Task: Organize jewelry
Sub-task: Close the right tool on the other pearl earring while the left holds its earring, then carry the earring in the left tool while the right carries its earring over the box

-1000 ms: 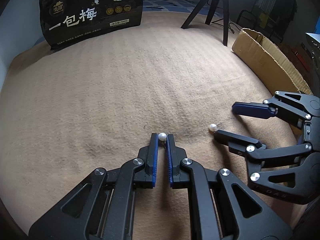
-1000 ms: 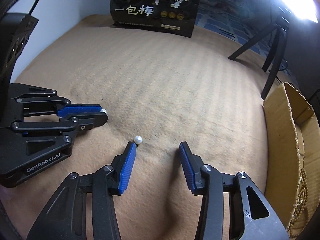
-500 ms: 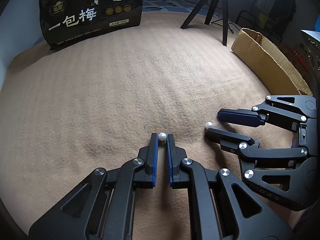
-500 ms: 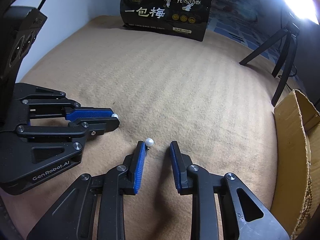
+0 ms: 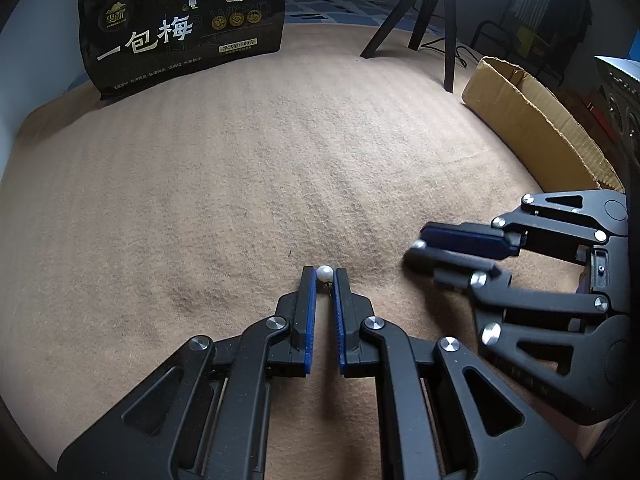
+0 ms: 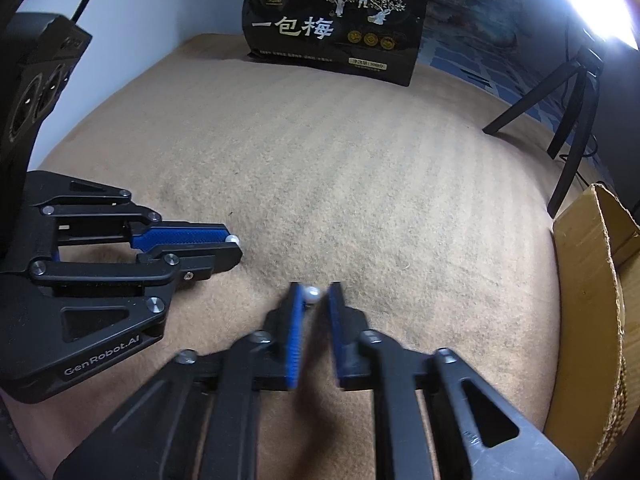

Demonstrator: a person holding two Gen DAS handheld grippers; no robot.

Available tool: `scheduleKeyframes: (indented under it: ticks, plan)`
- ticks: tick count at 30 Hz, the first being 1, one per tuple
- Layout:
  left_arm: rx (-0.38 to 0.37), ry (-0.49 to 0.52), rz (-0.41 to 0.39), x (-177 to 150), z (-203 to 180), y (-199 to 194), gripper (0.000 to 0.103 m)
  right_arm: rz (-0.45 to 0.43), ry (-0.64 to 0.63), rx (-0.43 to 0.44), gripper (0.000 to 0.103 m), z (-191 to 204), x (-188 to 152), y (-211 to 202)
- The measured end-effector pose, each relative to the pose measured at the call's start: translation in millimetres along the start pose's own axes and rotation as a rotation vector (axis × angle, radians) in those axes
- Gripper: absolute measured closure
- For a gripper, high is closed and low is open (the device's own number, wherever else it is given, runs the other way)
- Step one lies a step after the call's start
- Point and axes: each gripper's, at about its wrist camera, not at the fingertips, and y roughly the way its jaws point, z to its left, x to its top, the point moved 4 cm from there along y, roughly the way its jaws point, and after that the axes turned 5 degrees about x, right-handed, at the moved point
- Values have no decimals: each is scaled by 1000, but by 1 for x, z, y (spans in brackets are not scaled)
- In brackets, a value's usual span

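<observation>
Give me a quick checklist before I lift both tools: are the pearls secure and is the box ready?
1. Left tool shut on the first pearl: ok.
2. Right tool shut on the second pearl: ok, though that view is blurred.
3. Grip depth: not ok. Both pearls sit at the very fingertips and might slip.
4. Tools apart from each other: ok.
5. Cardboard box open on top: ok.
6. Pearls lifted off the blanket: cannot tell.
</observation>
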Motion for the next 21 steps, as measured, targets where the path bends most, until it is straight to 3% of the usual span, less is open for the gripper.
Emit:
scheduleKeyframes:
  ticks: [8, 21]
  plan:
    - [11, -11, -5, 1, 0, -6, 96, -15, 27, -5, 96, -6, 0, -8]
    - [34, -32, -47, 9, 5, -31, 96, -116, 67, -23, 96, -21, 5, -60]
